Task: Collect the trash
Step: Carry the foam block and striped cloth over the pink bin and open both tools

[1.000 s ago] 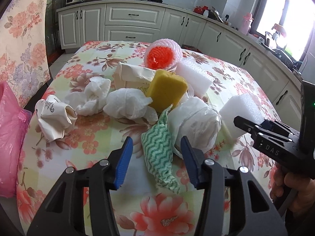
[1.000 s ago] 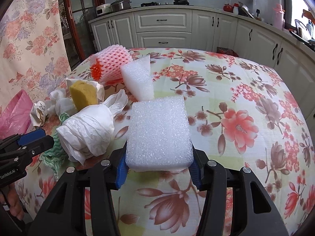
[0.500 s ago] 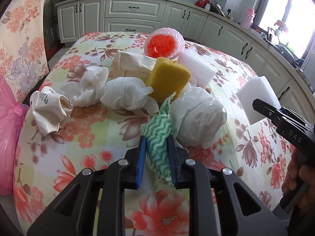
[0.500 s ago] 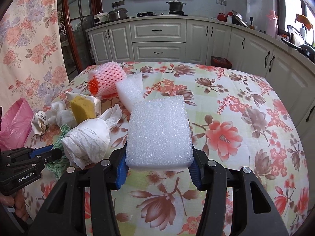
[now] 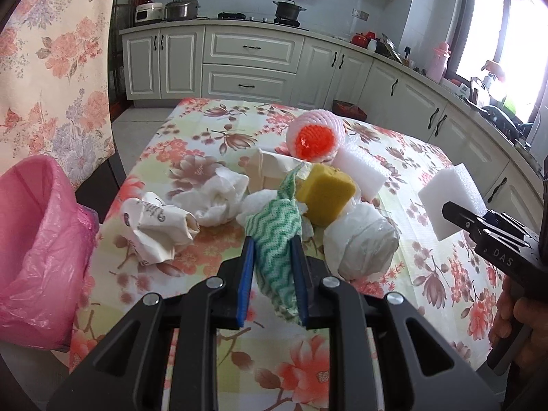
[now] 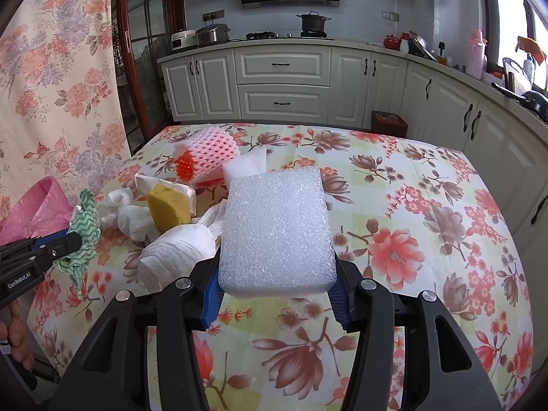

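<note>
My left gripper (image 5: pixel 272 251) is shut on a green-and-white wavy cloth (image 5: pixel 275 239) and holds it above the floral table (image 5: pixel 205 144). My right gripper (image 6: pixel 275 284) is shut on a white foam block (image 6: pixel 275 229), lifted off the table; the block also shows in the left wrist view (image 5: pixel 450 197). A pile of trash lies on the table: a yellow sponge (image 5: pixel 325 193), crumpled tissues (image 5: pixel 219 197), a white plastic bundle (image 5: pixel 359 243), a crumpled paper bag (image 5: pixel 154 229), a pink fruit net (image 5: pixel 316 138) and another foam piece (image 5: pixel 359 171).
A bin lined with a pink bag (image 5: pixel 34 239) stands off the table's left edge; it also shows in the right wrist view (image 6: pixel 37 205). White kitchen cabinets (image 5: pixel 250 61) run along the back and right. A floral curtain (image 5: pixel 51 61) hangs at the left.
My left gripper closed on the green cloth and lifted it off the table. My right gripper raised the foam block higher. Both views now sit higher above the table.
</note>
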Demonstrator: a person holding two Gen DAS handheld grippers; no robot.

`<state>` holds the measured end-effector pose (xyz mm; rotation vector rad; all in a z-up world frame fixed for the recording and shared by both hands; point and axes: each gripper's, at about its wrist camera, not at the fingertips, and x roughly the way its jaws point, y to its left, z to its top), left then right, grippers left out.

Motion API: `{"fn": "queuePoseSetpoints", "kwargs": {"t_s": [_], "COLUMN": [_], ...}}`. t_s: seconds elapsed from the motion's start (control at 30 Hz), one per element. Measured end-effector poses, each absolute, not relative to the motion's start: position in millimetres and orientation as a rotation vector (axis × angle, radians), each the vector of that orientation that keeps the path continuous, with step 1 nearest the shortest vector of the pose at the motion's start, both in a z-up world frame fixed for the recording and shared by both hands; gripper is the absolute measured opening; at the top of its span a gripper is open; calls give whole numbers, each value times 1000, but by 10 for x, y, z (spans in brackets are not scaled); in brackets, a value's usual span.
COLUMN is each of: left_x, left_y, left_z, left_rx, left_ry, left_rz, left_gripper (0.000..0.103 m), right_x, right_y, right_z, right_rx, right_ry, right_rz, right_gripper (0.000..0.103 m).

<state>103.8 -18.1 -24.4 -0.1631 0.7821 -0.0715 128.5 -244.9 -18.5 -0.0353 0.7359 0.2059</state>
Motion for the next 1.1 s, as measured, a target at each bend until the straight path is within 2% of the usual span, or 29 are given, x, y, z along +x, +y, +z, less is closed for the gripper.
{"fn": "queuePoseSetpoints", "kwargs": {"t_s": [0.47, 1.1], "left_x": [671, 195], "left_y": [585, 1704], "left_z": [127, 350], "left_rx": [-206, -281], "left_ry": [666, 555], "left_rz": [69, 266], "left_gripper": [21, 21], "right_x": [1260, 1264], "right_y": [-1975, -919], "right_z": [73, 368], "right_rx": [-67, -113], "right_ry": [686, 627], "right_rz": [275, 425], "right_gripper": [49, 49]}}
